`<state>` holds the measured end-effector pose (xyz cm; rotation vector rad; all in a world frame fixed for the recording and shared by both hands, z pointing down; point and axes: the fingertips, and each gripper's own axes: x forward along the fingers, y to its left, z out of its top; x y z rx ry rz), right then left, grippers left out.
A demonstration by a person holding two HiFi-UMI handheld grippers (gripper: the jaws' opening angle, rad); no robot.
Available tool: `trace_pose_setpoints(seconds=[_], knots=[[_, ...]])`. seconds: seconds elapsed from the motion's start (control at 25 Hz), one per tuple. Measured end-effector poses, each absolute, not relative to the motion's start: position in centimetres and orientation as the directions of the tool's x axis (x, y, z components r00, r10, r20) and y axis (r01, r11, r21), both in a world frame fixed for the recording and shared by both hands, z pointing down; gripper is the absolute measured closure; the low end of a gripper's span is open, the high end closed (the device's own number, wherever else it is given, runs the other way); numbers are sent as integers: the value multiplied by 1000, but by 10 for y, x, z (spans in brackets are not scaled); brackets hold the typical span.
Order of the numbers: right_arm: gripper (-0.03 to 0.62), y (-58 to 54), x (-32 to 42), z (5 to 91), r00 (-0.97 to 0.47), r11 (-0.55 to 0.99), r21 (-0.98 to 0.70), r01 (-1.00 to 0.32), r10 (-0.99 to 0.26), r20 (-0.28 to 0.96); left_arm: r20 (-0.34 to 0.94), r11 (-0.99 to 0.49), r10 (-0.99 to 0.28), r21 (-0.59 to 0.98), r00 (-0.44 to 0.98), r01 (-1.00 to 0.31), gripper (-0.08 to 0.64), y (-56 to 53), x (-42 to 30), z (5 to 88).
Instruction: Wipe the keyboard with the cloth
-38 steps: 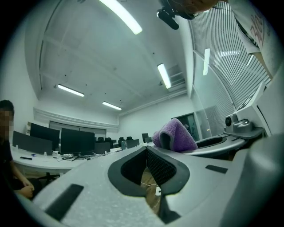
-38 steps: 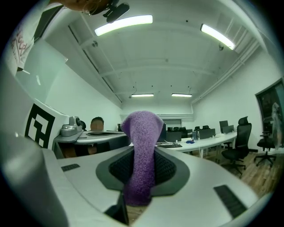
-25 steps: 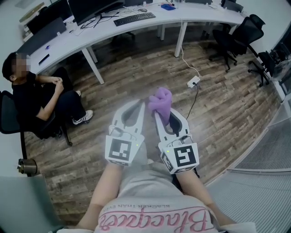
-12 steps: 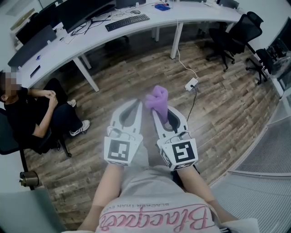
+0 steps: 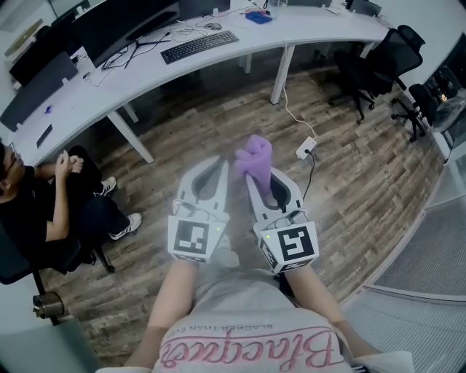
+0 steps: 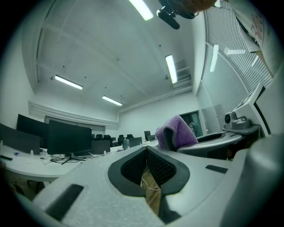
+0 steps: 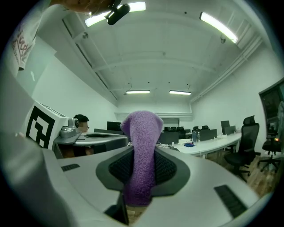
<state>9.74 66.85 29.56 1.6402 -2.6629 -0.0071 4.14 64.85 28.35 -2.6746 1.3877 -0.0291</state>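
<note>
Two grippers are hanging side by side over the wooden floor, well apart from the white desk [image 5: 320, 28]. The right gripper [image 5: 255, 181] is clamping the purple cloth [image 5: 254, 156], which is sticking up past its tips. The left gripper [image 5: 220, 165] is pinched together on nothing. The keyboard [image 5: 199, 46] is lying between the desk's front edge and the monitors [image 5: 124, 22]. Likely the approach step: the cloth needs gripping firmly, with enough of it hanging free to drag flat along the key rows.

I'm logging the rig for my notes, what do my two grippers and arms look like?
Left gripper and right gripper: pale grey curved fingers with dark textured pads, each backed by a white cube with black square markers. No sleeves on the forearms; pale shirt with pink script.
</note>
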Motion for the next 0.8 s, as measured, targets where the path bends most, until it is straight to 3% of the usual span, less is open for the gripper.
trace_pose_setpoints(seconds=[0.8], knots=[[502, 517, 70, 305, -456, 456, 7, -890, -890, 21, -32, -578, -812, -95, 583, -810, 554, 494, 19, 291]])
